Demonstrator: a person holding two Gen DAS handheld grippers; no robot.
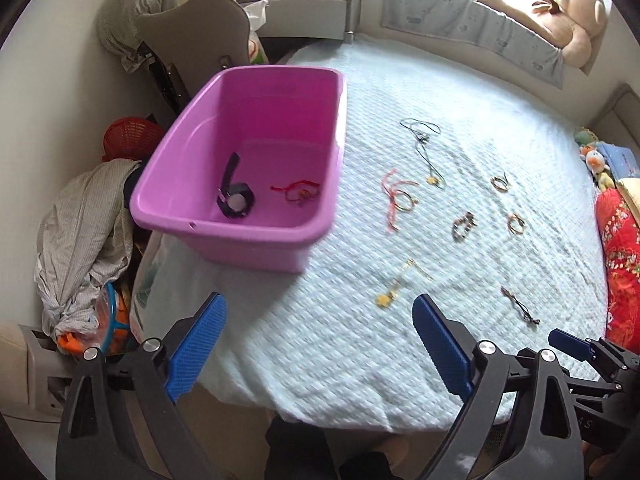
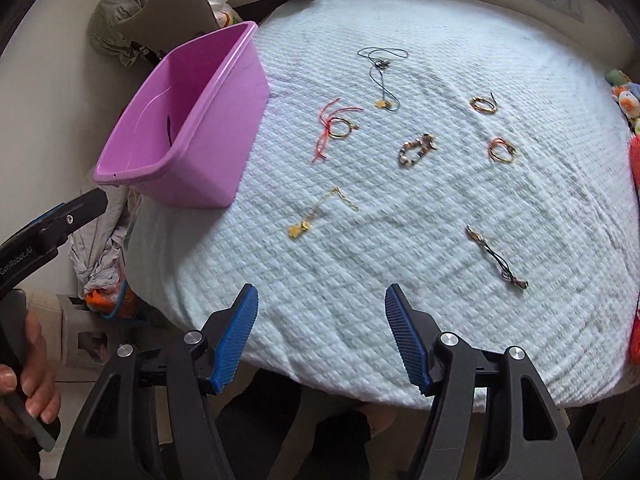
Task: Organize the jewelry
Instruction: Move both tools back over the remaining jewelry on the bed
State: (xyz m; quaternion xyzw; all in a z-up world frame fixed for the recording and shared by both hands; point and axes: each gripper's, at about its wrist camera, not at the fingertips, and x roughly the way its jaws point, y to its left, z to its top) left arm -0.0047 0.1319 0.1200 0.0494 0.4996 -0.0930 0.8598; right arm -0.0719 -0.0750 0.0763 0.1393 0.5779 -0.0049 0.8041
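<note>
A purple plastic bin (image 1: 208, 236) (image 2: 224, 128) stands on the bed's left edge. Inside lie a black watch (image 1: 236, 196) and a red string bracelet (image 1: 298, 192). Several jewelry pieces lie on the light blue bedspread (image 1: 400, 340) (image 2: 400, 260): a gold pendant chain (image 1: 394, 286) (image 2: 316, 214), a red cord bracelet (image 1: 396, 200) (image 2: 336, 124), a black cord necklace (image 1: 424, 140) (image 2: 382, 68), a beaded bracelet (image 1: 462, 226) (image 2: 414, 150), and a dark tassel charm (image 1: 520, 306) (image 2: 496, 258). My left gripper (image 1: 320, 344) is open and empty above the bed's near edge. My right gripper (image 2: 322, 336) is open and empty, nearest the gold chain.
Two small gold ring bracelets (image 2: 484, 104) (image 2: 502, 150) lie further right. A chair (image 1: 192, 36) and piled clothes (image 1: 88, 236) stand left of the bed. A teddy bear (image 1: 560, 16) lies by the window. A red quilt (image 1: 620, 264) lies at the right edge.
</note>
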